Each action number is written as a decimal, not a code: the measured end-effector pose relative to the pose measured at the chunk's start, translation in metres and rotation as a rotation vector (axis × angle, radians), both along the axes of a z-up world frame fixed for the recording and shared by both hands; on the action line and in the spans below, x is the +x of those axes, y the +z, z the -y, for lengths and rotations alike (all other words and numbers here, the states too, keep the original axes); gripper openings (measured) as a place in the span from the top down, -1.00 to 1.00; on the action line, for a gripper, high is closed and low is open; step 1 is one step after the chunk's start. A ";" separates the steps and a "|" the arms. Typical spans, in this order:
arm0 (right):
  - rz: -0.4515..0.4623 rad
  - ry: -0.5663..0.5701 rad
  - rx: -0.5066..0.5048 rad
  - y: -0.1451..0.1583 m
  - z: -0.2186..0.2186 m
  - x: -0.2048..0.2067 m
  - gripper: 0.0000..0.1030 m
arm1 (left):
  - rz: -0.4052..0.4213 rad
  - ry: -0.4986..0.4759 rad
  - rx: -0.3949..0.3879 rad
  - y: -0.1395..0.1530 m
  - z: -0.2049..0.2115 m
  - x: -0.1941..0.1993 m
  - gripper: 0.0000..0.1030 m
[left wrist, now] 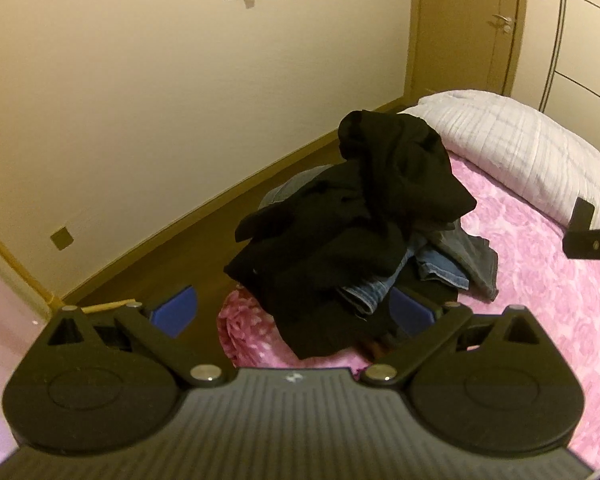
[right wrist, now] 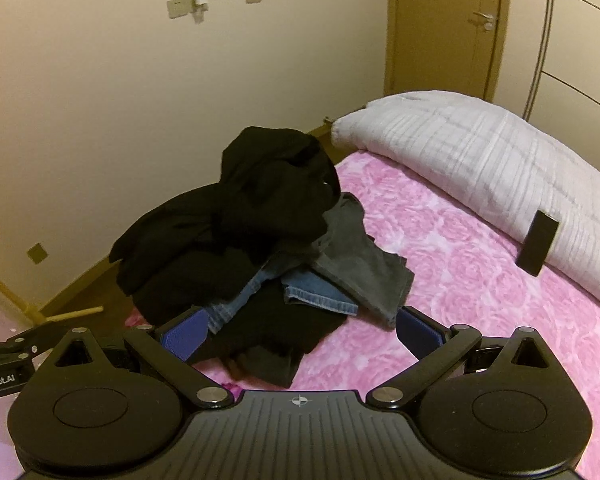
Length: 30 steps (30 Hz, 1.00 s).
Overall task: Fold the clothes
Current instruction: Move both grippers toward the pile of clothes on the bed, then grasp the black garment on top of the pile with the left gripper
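Note:
A heap of clothes lies at the corner of the pink bed. Black garments (left wrist: 360,208) (right wrist: 236,216) sit on top, with blue jeans (left wrist: 440,272) (right wrist: 312,292) and a grey garment (right wrist: 364,272) poking out underneath. My left gripper (left wrist: 296,310) hovers open just in front of the heap, its blue pads (left wrist: 176,310) wide apart and empty. My right gripper (right wrist: 300,332) is also open and empty, close to the heap's near edge. Part of the left gripper shows at the left edge of the right wrist view.
The pink rose-patterned bedspread (right wrist: 480,272) stretches to the right. A white quilted pillow (left wrist: 512,148) (right wrist: 480,160) lies at the back. Wooden floor (left wrist: 172,256) and a cream wall border the bed's left side; a door (right wrist: 448,28) stands behind.

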State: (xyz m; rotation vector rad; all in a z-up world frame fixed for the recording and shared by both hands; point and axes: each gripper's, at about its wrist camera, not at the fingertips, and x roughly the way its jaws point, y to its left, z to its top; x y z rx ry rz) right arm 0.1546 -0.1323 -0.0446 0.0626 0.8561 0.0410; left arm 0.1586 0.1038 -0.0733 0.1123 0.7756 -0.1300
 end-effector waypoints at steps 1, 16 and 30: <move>-0.004 -0.006 -0.002 0.000 -0.001 0.003 -0.99 | 0.000 -0.006 0.001 -0.001 -0.001 0.004 -0.96; -0.027 0.003 -0.025 -0.006 0.016 0.026 -0.99 | -0.017 0.021 -0.016 -0.006 0.015 0.026 -0.96; 0.032 0.135 0.055 -0.014 0.067 0.060 -0.99 | 0.006 0.005 0.056 0.004 0.061 0.040 -0.95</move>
